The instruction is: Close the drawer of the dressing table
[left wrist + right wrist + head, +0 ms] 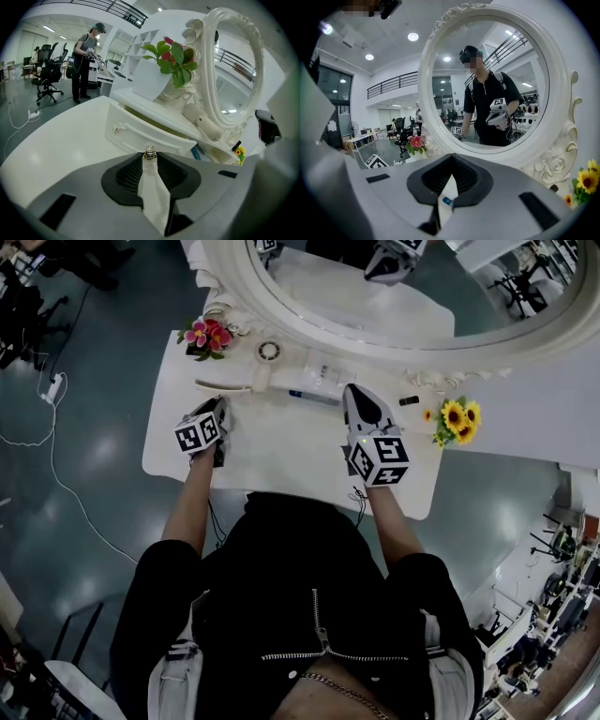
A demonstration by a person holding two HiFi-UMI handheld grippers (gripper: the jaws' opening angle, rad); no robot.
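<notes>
The white dressing table (281, 460) carries a small white drawer (140, 131) under the mirror shelf. The drawer stands pulled out, and a blue item (199, 152) shows inside it. Its front bears two metal knobs, one at the left (116, 128) and one in the middle (150, 152). My left gripper (150, 157) is shut on the middle knob, which sits pinched at the fingertips. In the head view the left gripper (221, 411) is at the table's left. My right gripper (355, 393) hovers over the table's right half, facing the mirror, shut with nothing held (451, 174).
A big oval mirror (394, 306) rises behind the table. Pink flowers (206, 337) stand back left and sunflowers (459, 420) at the right. A cream hair dryer (267, 357) lies above the drawer. A person (86, 61) and office chairs stand far off.
</notes>
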